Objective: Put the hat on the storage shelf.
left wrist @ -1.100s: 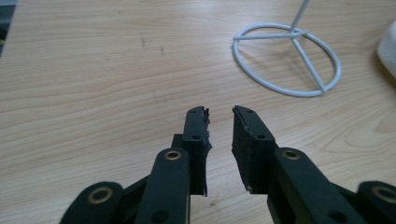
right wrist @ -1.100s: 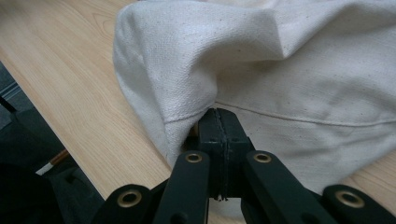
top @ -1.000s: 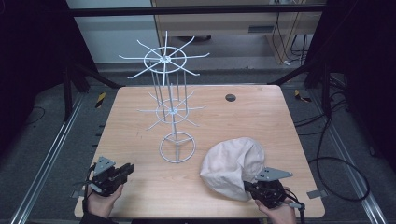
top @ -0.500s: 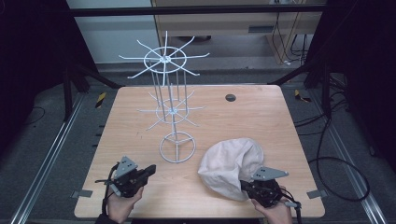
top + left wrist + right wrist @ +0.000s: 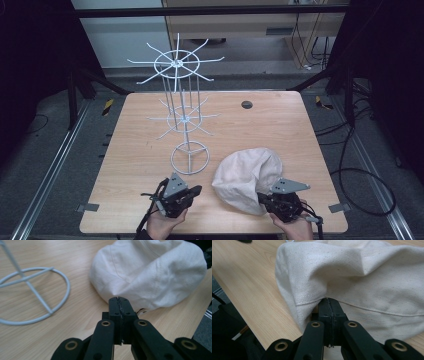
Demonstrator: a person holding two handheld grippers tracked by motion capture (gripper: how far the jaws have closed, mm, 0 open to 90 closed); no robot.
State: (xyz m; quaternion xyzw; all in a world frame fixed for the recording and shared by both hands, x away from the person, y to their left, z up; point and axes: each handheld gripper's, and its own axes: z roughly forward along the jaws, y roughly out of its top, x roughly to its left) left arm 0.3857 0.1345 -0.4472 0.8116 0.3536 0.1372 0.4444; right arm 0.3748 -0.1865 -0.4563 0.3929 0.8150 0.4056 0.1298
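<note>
Ok so I'm looking at the cream cloth cap [image 5: 247,177], which is sitting on the near right part of the table [image 5: 280,125], just right of the wire rack [image 5: 189,157] and its ring base. The right gripper [image 5: 261,197] is sitting at the cap's near edge. In the right gripper view its 2 jaws are pressed together right where the hem puckers in [image 5: 329,301], so I'm reading that as pinching a bit of the hem, though the cloth is thin enough that I'm not swearing to it. The left gripper [image 5: 197,190] is closed with nothing in it. In the left gripper view its tips [image 5: 118,300] are pointing at the cap's [image 5: 150,272] lower edge, near it but, as far as I can tell, not touching.

Handling-wise, I'm guessing this thing is light and totally floppy. It's plain woven cotton by the look of it, creasing and slumping wherever it isn't propped up [image 5: 362,277]. It isn't fragile or slippery, and the weave should be giving the pads plenty of bite. The catch is that 1 pinch point is just going to let the rest sag and fold.

So I'm thinking the stitched hem is the place to be grabbing, since the doubled seam is the firmest part. I'd want the 2nd gripper opening up and taking the rim on the side facing the rack, so the opening is being held spread between 2 points. The crown is just loose cloth, and it's going to bunch up if I'm grabbing there
</note>
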